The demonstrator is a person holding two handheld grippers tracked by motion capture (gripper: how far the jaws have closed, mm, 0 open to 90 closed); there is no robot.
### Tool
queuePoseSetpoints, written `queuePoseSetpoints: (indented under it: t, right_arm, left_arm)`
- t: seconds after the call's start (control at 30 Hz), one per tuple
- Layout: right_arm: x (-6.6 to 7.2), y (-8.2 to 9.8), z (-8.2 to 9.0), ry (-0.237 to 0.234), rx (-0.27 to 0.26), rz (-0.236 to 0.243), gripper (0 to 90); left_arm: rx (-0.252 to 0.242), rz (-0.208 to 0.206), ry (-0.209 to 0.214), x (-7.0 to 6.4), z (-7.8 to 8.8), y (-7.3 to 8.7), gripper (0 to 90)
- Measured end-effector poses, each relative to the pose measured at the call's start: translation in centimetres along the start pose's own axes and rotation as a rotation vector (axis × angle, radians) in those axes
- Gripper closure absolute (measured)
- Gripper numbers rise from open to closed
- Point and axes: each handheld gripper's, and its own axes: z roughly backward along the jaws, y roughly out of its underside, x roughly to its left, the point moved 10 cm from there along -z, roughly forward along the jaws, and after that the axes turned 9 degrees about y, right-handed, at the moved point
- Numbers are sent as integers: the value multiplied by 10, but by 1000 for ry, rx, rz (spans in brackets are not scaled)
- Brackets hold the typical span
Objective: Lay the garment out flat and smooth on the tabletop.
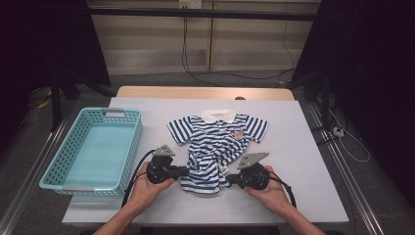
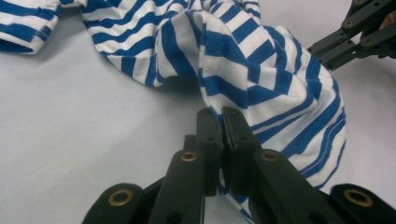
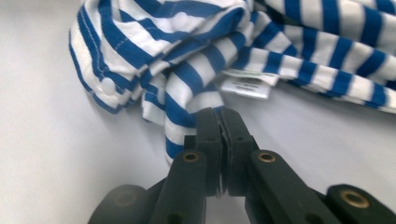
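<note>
where both tongs point(image 1: 208, 175) pinch, striped shirt point(image 1: 215, 139) hem, seemingly bunched between

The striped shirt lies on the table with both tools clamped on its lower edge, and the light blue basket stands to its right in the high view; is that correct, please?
Not quite: in the high view the light blue basket stands to the left of the striped shirt, beside the left tool. The rest holds: the left tool and the right tool are both clamped on the shirt's lower edge.
</note>
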Motion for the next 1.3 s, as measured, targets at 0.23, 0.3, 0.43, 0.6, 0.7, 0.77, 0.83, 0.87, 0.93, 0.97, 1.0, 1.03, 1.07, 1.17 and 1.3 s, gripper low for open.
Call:
queuePoseSetpoints:
  t: [0.23,0.3,0.43,0.6,0.7,0.77,0.83,0.87,0.93,0.97,1.0,1.03,1.07,1.17,1.3]
  right_arm:
    - [-30,13,29,41,-20,-61,888]
    - [-31,21,36,54,-9,-59,888]
    - [-35,37,57,78,-15,-74,888]
    - [-32,57,83,78,-32,-101,887]
    - [-25,64,87,70,-25,-97,870]
    - [-24,62,87,69,-32,-101,846]
    - [-26,57,85,69,-50,-104,784]
    - [-28,55,83,71,-51,-111,773]
    - [-33,50,80,95,-58,-108,732]
    - [-36,45,79,99,-67,-113,732]
    - [-39,41,76,99,-77,-115,730]
    - [-41,37,73,99,-79,-114,730]
    - [-43,33,69,102,-78,-113,730]
    - [-49,24,50,91,-65,-115,730]
    - [-51,11,30,86,-62,-109,734]
  left_arm:
    - [-2,20,4,2,9,0,880]
    - [2,48,-13,1,10,1,881]
    - [21,35,-6,-2,12,5,882]
    - [25,54,5,-10,26,13,883]
    - [49,66,-2,-9,27,22,882]
    - [55,68,4,-7,25,23,880]
    - [39,58,10,-8,23,21,852]
    - [33,40,3,-8,24,20,793]
    - [-8,31,-5,-8,28,12,687]
    - [-38,30,6,-9,30,7,683]
    - [-55,11,-2,-10,32,3,672]
    - [-60,-2,-8,-10,33,0,665]
    - [-65,1,-14,-9,32,-1,650]
    - [-52,-34,-28,-11,27,-7,547]
    - [-123,-78,-38,-11,32,-29,521]
